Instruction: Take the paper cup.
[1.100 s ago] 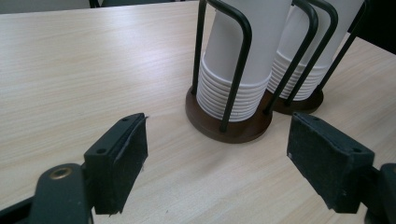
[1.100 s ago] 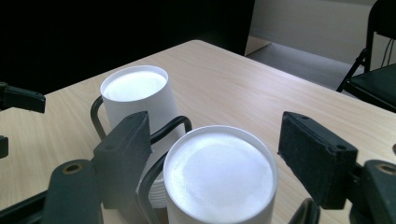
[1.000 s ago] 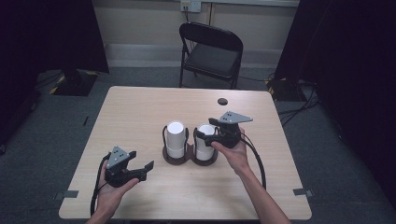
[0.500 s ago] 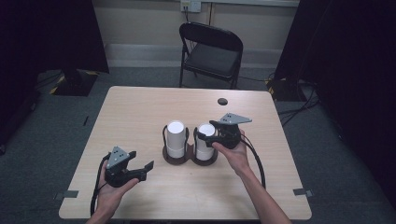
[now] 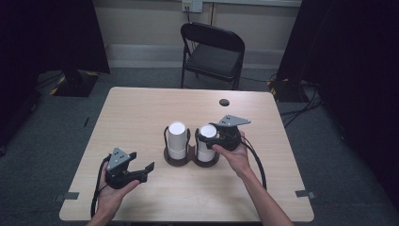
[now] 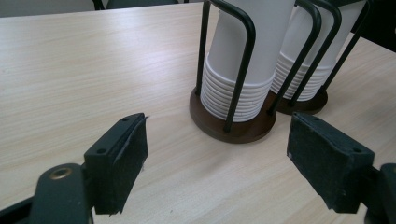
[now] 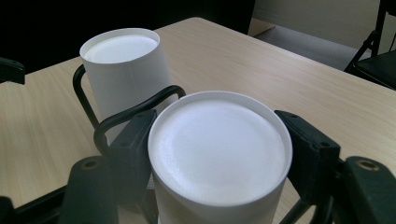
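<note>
Two stacks of upside-down white paper cups stand side by side mid-table, each in a black wire holder on a round brown base. My right gripper [image 5: 210, 134] [image 7: 219, 135] is at the top of the right stack [image 5: 206, 143] [image 7: 219, 158], its jaws pressed against both sides of the top cup. The left stack [image 5: 177, 140] [image 7: 123, 65] [image 6: 243, 56] stands just beyond it. My left gripper [image 5: 142, 161] [image 6: 219, 154] rests open near the table's front left, jaws wide apart and pointing at the left holder's base [image 6: 233, 128], with nothing between them.
A black folding chair [image 5: 214, 52] stands behind the table's far edge. A small dark round spot [image 5: 224, 102] sits on the tabletop [image 5: 141, 108] near the far right. Grey tape marks lie at the front corners [image 5: 70, 195] [image 5: 303, 193].
My right gripper has shifted slightly left onto the top of the right stack. The left gripper has stayed where it was.
</note>
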Action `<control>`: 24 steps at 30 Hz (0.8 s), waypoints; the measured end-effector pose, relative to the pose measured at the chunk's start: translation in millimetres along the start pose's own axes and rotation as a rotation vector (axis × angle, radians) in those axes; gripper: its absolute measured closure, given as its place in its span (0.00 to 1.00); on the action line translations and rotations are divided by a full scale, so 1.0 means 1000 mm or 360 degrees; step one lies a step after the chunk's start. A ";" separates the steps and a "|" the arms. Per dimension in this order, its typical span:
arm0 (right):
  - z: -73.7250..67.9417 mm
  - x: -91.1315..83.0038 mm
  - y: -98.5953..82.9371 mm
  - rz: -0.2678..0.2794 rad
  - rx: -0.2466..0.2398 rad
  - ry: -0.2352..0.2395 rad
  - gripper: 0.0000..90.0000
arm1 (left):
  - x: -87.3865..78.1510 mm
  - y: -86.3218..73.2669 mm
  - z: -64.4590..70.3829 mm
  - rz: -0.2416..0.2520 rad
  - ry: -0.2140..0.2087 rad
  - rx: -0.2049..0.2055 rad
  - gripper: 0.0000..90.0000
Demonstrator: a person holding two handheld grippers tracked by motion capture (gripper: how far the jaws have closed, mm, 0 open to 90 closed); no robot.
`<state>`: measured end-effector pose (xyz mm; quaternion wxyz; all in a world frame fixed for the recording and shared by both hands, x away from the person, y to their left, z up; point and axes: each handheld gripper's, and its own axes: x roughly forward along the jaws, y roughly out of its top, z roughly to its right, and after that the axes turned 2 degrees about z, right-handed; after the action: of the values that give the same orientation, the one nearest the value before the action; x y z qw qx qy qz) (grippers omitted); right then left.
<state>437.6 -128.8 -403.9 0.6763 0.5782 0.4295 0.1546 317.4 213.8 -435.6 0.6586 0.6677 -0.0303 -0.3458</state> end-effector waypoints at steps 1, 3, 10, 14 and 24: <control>0.000 0.000 0.000 0.0000 0.0000 0.0000 0.37 | 0.000 0.000 0.000 0.0000 0.0000 0.0000 0.22; 0.000 0.000 0.000 -0.0001 0.0002 0.0002 0.37 | 0.000 0.000 0.000 -0.0002 0.0006 0.0005 0.22; 0.000 -0.001 0.000 -0.0002 0.0009 0.0004 0.37 | 0.000 -0.001 -0.001 0.0008 0.0015 -0.0005 0.22; 0.000 0.000 0.001 0.0000 0.0012 0.0003 0.37 | 0.001 -0.001 -0.001 0.0000 0.0010 0.0000 0.22; 0.001 -0.003 0.003 0.0029 0.0015 -0.0004 0.37 | 0.001 -0.001 -0.001 0.0015 0.0027 -0.0001 0.22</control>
<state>437.5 -130.2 -399.6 0.6727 0.5854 0.4241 0.1578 318.4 214.6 -437.4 0.6605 0.6704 -0.0277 -0.3369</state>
